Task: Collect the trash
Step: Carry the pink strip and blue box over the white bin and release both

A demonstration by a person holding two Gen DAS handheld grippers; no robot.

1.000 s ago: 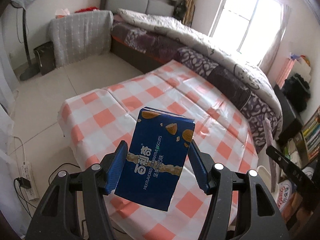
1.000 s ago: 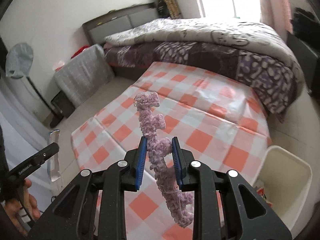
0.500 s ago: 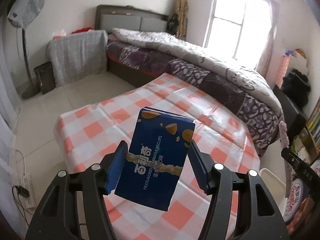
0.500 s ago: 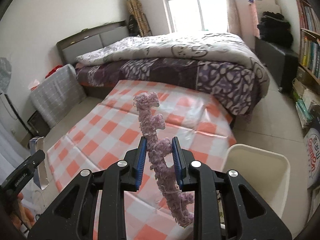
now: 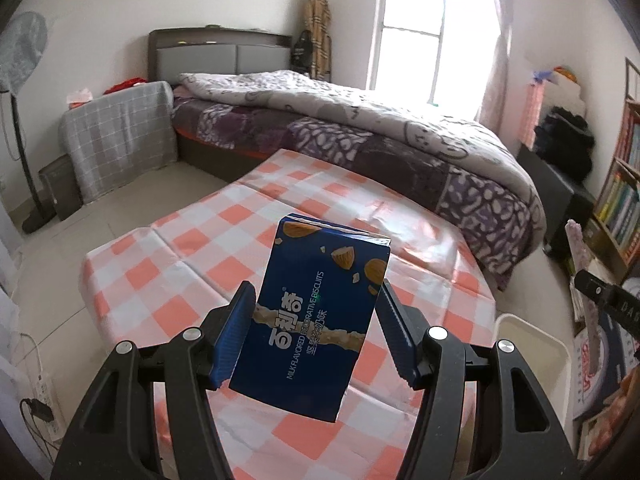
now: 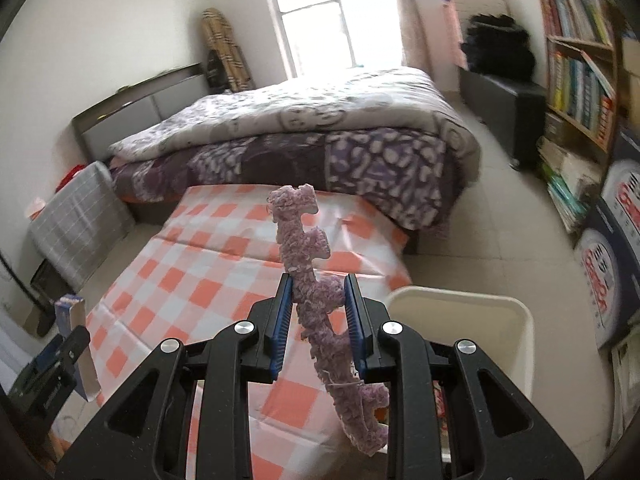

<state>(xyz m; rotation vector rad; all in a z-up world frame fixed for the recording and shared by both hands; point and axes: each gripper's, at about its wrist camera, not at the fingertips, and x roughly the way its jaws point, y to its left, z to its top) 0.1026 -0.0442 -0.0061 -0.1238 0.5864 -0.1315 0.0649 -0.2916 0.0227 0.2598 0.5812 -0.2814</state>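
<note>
The left gripper [image 5: 316, 332] clamps a blue cardboard biscuit box [image 5: 316, 312] upright by its sides, lifted above the orange-and-white checked tablecloth [image 5: 192, 252]. The right gripper [image 6: 316, 316] pinches a fuzzy purple notched strip [image 6: 316, 296] mid-length, its ends free. Both seem carried toward the cream plastic bin [image 6: 516, 320] beside the table, presumably for dropping in.

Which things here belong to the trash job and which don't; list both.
Job:
- blue biscuit box, held in left tool
- purple fuzzy strip, held in right tool
- white bin

Not:
- checkered table
- bed
- bookshelf
- fan
</note>
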